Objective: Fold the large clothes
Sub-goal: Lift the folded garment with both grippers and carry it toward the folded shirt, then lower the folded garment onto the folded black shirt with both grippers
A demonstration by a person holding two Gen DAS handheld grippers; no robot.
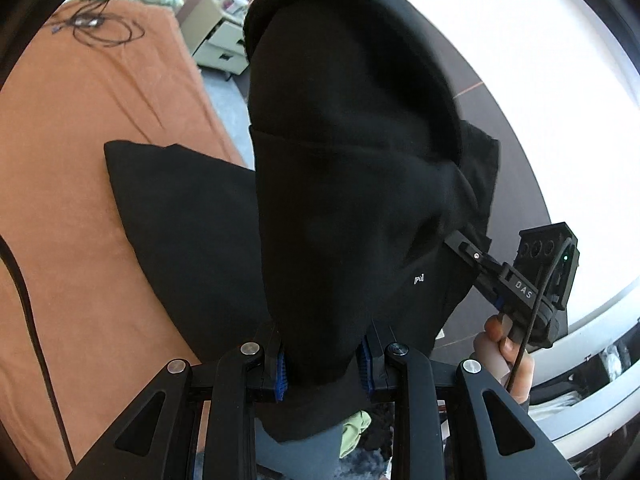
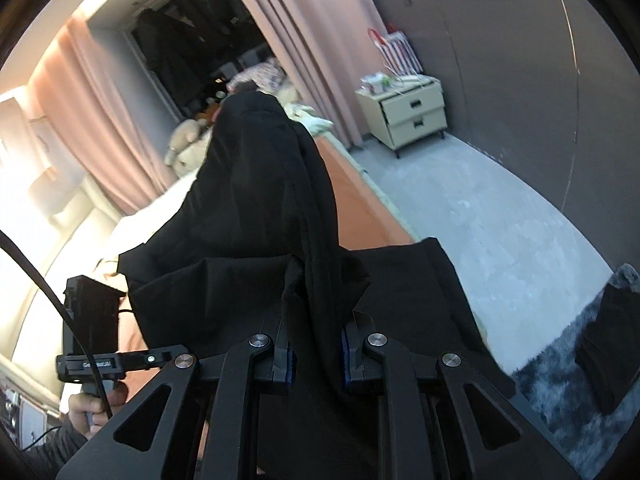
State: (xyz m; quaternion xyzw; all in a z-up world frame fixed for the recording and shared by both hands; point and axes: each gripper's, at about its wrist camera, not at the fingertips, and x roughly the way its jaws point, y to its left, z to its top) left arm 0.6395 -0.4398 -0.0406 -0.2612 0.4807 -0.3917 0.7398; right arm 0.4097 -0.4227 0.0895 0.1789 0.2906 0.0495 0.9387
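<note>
Spanning the left half of the left wrist view, the orange-brown bed sheet [image 1: 80,160] carries one flat corner of the large black fabric garment [image 1: 340,200]; the rest of it hangs bunched in the air, filling frame centre in both views. Judged from this, folding is at an early stage: no finished crease is visible, and the cloth has yet to be laid out and squared.

The left gripper [image 1: 322,364], bottom centre, has its blue-padded jaws closed most of the way on a gathered fold of the garment. The right gripper [image 2: 316,360] pinches another fold, jaws nearly closed. Both point forward and downward. A hand [image 1: 504,360] wraps the right gripper's handle at lower right.
</note>
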